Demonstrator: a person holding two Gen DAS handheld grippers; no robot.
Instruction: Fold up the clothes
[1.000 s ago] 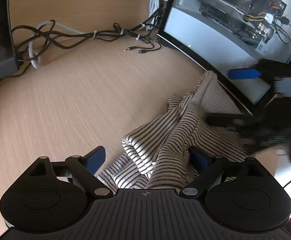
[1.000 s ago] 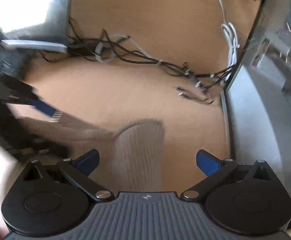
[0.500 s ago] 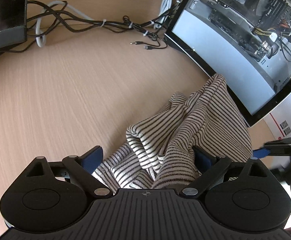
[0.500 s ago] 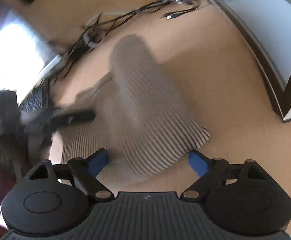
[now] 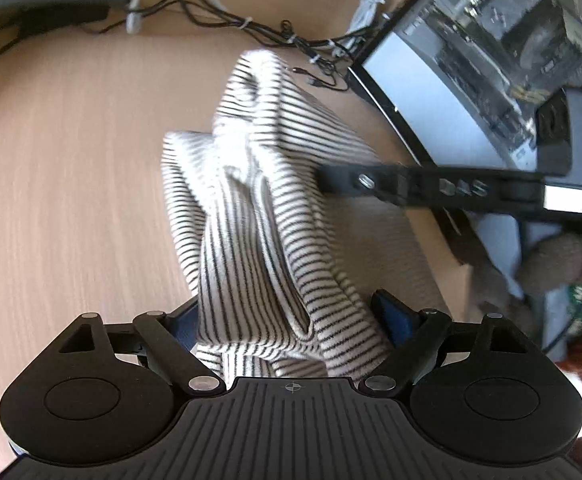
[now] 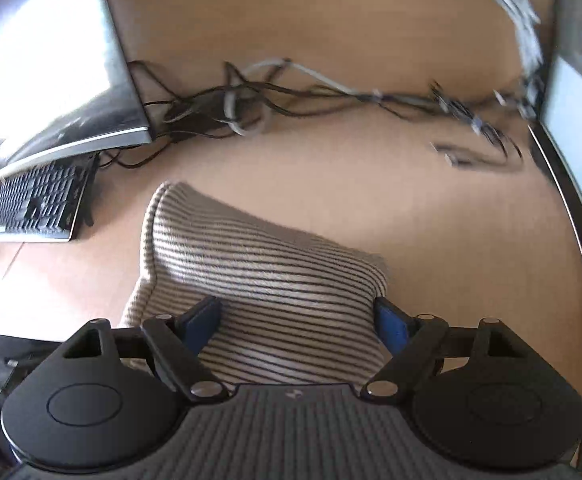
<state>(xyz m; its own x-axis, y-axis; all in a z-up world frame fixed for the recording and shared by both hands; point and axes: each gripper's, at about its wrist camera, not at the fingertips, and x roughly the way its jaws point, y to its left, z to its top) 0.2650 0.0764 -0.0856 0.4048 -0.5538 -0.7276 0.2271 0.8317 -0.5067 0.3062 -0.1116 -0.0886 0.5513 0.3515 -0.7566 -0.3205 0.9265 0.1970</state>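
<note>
Left gripper (image 5: 291, 316) jaws closing around the bunched striped top (image 5: 267, 184) toward twelve o'clock; right gripper (image 6: 297, 320) stands wide astride it, gripping nothing; next, spread it flat on the table (image 5: 71, 160).

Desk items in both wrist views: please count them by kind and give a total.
Striped garment: 1
Keyboard: 1
Monitor: 1
Open computer case: 1
Cable bundle: 1
Claws: 2, left claw, right claw
Total: 7
</note>
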